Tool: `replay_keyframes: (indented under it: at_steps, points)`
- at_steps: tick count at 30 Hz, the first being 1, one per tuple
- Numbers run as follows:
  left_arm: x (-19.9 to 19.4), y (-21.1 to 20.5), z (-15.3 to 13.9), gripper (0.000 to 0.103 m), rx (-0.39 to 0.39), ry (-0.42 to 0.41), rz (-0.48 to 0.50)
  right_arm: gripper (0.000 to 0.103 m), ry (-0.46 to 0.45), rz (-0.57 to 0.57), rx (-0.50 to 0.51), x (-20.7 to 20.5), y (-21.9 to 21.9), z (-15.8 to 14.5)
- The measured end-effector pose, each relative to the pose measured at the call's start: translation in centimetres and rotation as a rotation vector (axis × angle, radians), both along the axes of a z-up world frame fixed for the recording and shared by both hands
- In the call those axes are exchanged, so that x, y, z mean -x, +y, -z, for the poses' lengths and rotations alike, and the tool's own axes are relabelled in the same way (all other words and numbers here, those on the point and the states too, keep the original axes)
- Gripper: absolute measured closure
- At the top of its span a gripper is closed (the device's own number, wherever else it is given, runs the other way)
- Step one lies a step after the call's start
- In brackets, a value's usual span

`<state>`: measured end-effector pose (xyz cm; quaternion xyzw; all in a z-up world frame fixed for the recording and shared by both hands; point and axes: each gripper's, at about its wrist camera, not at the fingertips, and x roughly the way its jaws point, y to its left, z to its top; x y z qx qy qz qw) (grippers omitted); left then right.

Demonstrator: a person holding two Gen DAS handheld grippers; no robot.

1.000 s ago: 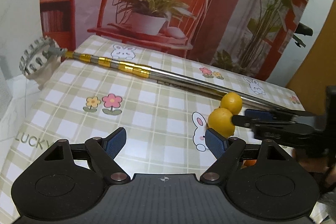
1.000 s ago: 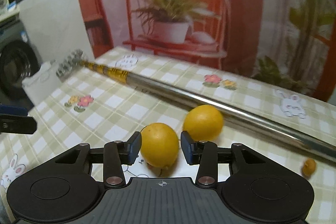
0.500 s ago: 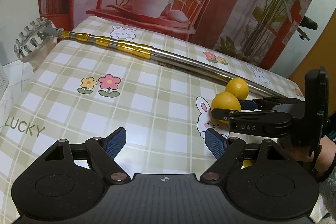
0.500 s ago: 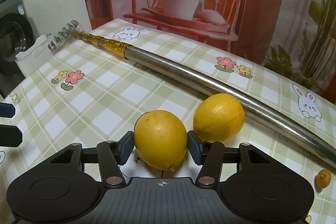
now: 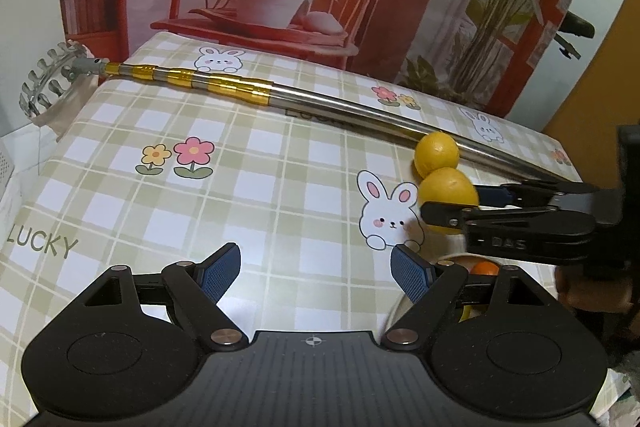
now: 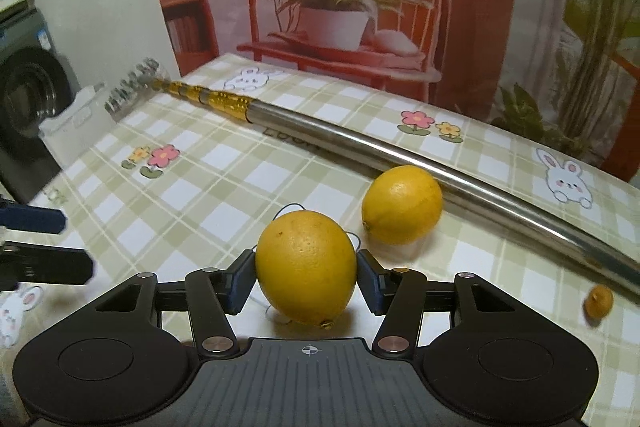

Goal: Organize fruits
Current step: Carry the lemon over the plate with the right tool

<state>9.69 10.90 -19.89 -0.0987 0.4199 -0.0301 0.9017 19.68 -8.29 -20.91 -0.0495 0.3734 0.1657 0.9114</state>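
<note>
- The right gripper [image 6: 306, 283] was clamped on the near lemon [image 6: 306, 267], a pad against each side at its widest part, probably so the round fruit could not roll out.
- The second lemon [image 6: 402, 203] lay on the checked tablecloth [image 6: 224, 183], touching the metal pole [image 6: 400, 151], which likely kept it from rolling away.
- The left gripper [image 5: 316, 267] hung above the cloth with its jaws spread and nothing between them, seemingly kept free for another fruit.
- 1 small orange fruit [image 6: 598, 301] sat apart near the pole's lower end.
</note>
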Motion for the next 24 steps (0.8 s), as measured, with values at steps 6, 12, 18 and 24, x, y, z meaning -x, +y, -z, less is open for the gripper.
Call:
replay_keyframes:
  at_steps: [6,12,18,24]
  points:
    - [0.5,-0.8,-0.1,0.019,0.005,0.001,0.022,0.053,-0.029,0.032,-0.042,3.5,-1.5,-1.6]
    - [1.1,-1.6,0.0,0.019,0.019,0.009,0.047,0.053,-0.038,0.051,-0.073,7.4,-2.5,-2.5]
    - [1.7,-2.4,0.2,0.019,0.026,0.011,0.070,0.053,-0.010,0.059,-0.090,11.0,-2.6,-1.7]
    - [2.3,-2.7,0.3,0.018,0.046,0.009,0.082,0.053,0.026,0.042,-0.060,12.5,-1.9,-0.5]
